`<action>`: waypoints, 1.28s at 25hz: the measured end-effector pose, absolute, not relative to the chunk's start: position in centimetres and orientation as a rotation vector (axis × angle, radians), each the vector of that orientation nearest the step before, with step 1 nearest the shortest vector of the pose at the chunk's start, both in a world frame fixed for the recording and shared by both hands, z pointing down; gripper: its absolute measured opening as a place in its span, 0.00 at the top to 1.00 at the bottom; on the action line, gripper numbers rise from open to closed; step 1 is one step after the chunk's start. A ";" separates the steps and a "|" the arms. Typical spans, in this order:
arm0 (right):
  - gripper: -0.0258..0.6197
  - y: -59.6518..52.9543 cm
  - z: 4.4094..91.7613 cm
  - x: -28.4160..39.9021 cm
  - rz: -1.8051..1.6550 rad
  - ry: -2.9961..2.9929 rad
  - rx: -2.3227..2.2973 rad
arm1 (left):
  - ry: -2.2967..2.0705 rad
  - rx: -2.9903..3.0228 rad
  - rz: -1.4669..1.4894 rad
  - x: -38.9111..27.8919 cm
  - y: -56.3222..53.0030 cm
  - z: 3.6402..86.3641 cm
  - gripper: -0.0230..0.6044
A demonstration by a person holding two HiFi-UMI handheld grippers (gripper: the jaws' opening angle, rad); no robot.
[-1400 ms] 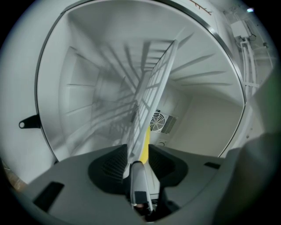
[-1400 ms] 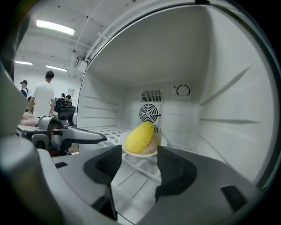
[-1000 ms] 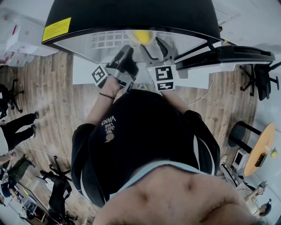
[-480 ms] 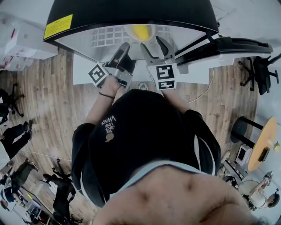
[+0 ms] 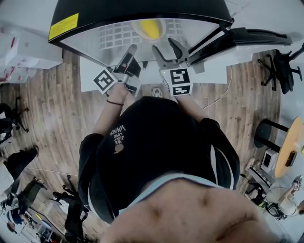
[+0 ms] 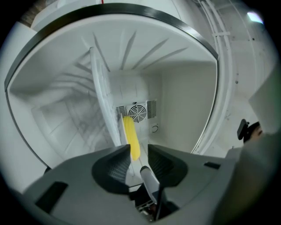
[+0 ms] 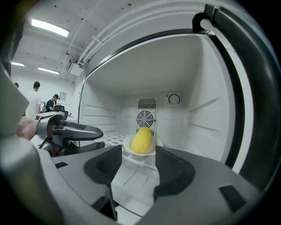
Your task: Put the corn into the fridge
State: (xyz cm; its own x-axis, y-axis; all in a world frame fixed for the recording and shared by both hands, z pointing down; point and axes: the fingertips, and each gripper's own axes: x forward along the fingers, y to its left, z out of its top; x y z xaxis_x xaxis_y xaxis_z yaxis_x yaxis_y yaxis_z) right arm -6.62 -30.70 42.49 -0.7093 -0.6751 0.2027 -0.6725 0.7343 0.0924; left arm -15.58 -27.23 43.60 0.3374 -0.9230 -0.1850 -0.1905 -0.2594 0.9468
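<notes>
The yellow corn [image 5: 151, 28] lies on a white plate [image 7: 127, 148] on the white wire shelf [image 5: 116, 35] deep inside the open fridge [image 5: 142, 9]. In the right gripper view the corn [image 7: 142, 139] sits in front of the round rear fan. In the left gripper view, which is turned on its side, the corn [image 6: 131, 137] shows past the jaws. My left gripper [image 5: 124, 59] and right gripper [image 5: 167, 51] are both open and empty at the fridge mouth, short of the corn. The left gripper [image 7: 72, 132] also shows at the left of the right gripper view.
The fridge door [image 5: 256, 40] stands swung open to the right. White boxes [image 5: 23, 45] are stacked at the left on the wooden floor. Office chairs [image 5: 280, 76], a round table [image 5: 289, 152] and people [image 5: 19, 161] are farther off behind.
Both grippers have drawn back a little from the fridge interior, widening the gap to the corn. The corn stays on its plate on the shelf.
</notes>
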 end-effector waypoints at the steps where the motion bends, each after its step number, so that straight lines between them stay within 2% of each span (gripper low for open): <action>1: 0.59 -30.6 42.4 -6.5 -0.022 -2.709 1.079 | -1.014 1.702 -0.988 -15.6 -27.1 43.6 0.76; 24: 0.59 -25.7 42.3 -4.4 0.021 -2.660 1.252 | -1.240 2.169 -0.570 -15.0 -22.8 41.7 0.91; 32: 0.68 -23.8 42.0 -4.0 0.013 -2.654 1.300 | -1.260 2.272 -0.446 -14.5 -21.0 41.9 0.91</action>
